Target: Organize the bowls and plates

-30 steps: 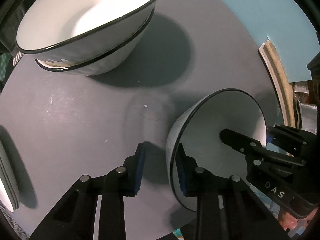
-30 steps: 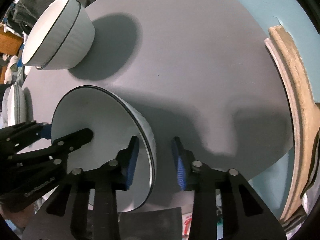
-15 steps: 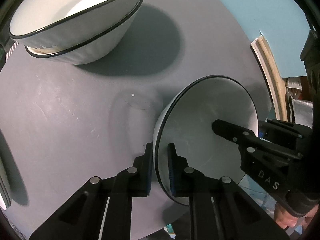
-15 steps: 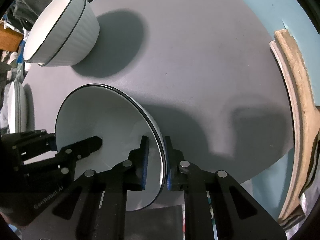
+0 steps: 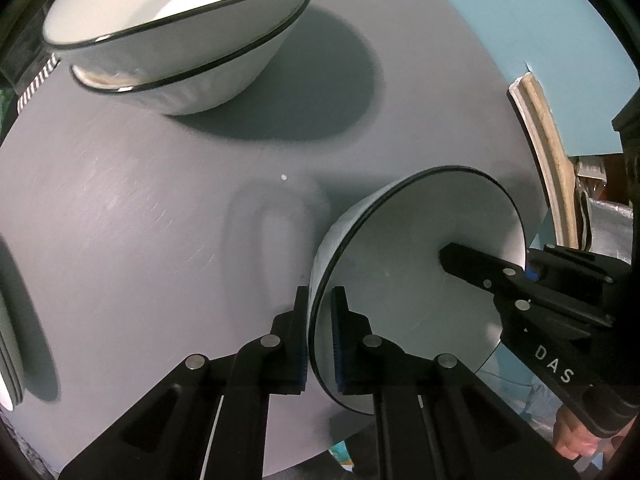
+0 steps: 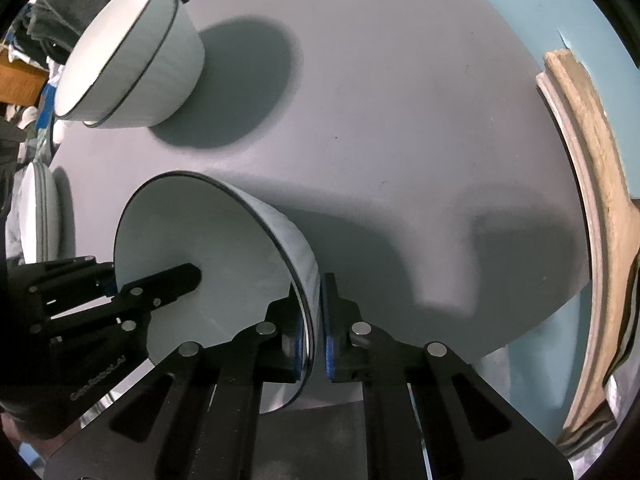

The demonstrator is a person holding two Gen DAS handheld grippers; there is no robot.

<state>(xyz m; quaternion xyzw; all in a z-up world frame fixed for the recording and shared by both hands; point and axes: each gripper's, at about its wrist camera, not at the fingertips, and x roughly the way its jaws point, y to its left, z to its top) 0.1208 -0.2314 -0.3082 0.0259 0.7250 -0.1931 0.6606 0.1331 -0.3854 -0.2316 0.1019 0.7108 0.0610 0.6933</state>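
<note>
A white bowl with a black rim (image 5: 404, 264) is held near the front edge of the round grey table (image 5: 140, 220). My left gripper (image 5: 319, 332) is shut on its left rim. My right gripper (image 6: 311, 328) is shut on the opposite rim of the same bowl (image 6: 208, 240). Each gripper shows in the other's view, reaching into the bowl. Two stacked white bowls (image 5: 180, 36) stand at the far left of the table; they also show in the right wrist view (image 6: 128, 56).
Stacked white plates (image 6: 36, 212) sit at the table's left edge, seen as a sliver in the left wrist view (image 5: 6, 344). A tan curved wooden piece (image 6: 592, 200) lies beyond the table's right edge against a teal floor (image 5: 540, 20). Clothes are piled beyond the far left.
Both grippers closed on the bowl's rim; a second ago both stood open around it. The bowl now appears slightly higher and closer to the stacked bowls.
</note>
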